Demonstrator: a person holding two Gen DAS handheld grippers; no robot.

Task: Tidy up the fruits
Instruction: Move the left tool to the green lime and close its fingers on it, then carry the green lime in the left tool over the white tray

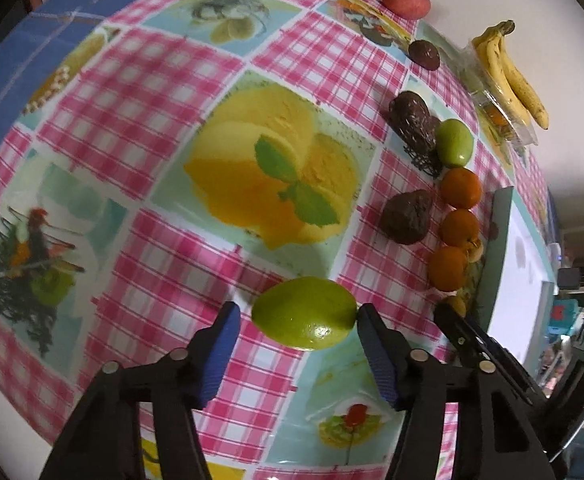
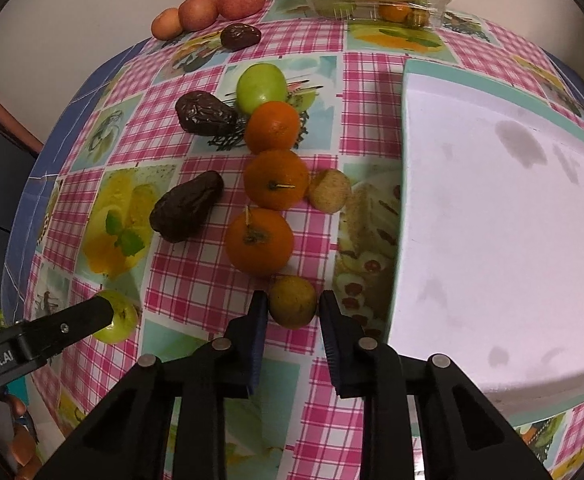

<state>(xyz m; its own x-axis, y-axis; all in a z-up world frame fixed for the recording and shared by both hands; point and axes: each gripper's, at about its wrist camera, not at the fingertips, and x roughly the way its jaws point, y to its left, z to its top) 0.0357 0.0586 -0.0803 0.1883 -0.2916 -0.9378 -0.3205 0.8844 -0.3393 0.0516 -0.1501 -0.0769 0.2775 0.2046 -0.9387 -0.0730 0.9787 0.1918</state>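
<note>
While the left hand-held gripper (image 1: 298,314) brackets a green fruit (image 1: 304,312) loosely, right hand-held gripper (image 2: 293,304) should squeeze its small yellowish fruit (image 2: 293,301) gently.

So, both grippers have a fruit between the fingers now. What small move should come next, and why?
Probably close the left gripper a little more. The green fruit lies between its fingers; the right-hand one touches it, the other shows a gap, so it is not gripped. The right gripper looks closer around the small yellowish fruit.
</note>
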